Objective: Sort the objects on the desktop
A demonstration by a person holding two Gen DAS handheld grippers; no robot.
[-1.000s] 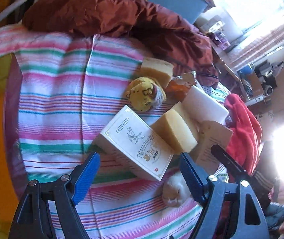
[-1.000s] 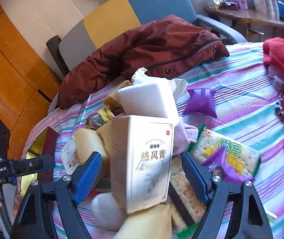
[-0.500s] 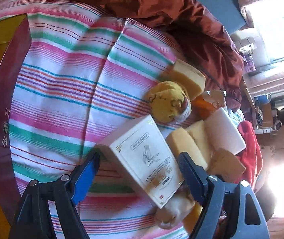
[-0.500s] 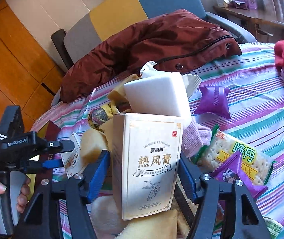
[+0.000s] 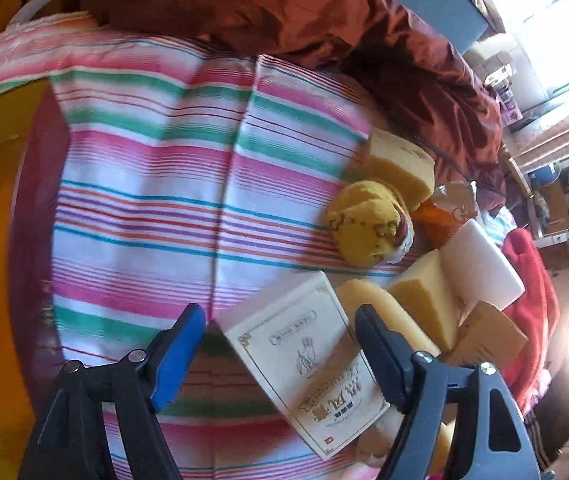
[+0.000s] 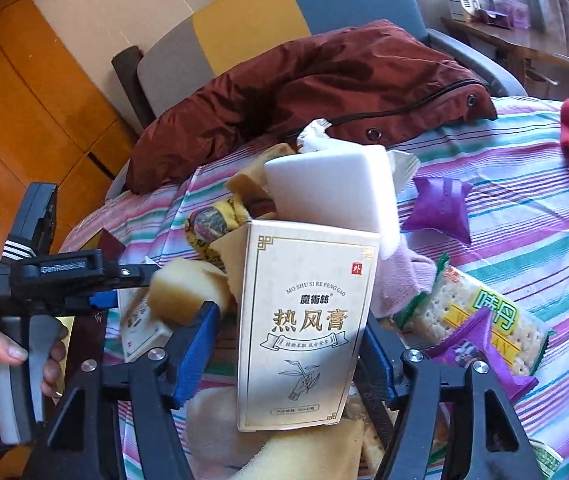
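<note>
**Q:** What lies nearest your right gripper (image 6: 290,320)?

**A:** The upright box (image 6: 304,320), standing between its jaws, which have just been closing to about half width. The right-hand pad sits at the box's edge. A sliver of striped cloth (image 5: 144,200) shows beside the other pad, so it cannot be told whether you are pressing on the box.

**Q:** And your left gripper (image 5: 280,314)?

**A:** It is wide open, its jaws having just been closing slightly. The flat box (image 5: 304,364) lies face-up on the cloth between them, ungripped, with one pad clear of it. A second ago that box lay ahead of the fingers; now they straddle it.

**Q:** What does this mean for the sorting?

**A:** Probably that both matching boxes are about to be lifted out of the pile, though neither is clearly secured yet.

**Q:** What lies beyond?

**A:** Just behind the boxes are a yellow sponge (image 5: 424,304), a white foam block (image 6: 332,192) and a yellow soft bundle (image 5: 368,228). To the right are a cracker pack (image 6: 484,320) and a purple sachet (image 6: 440,208). Farthest off is the maroon jacket (image 6: 304,92).
</note>
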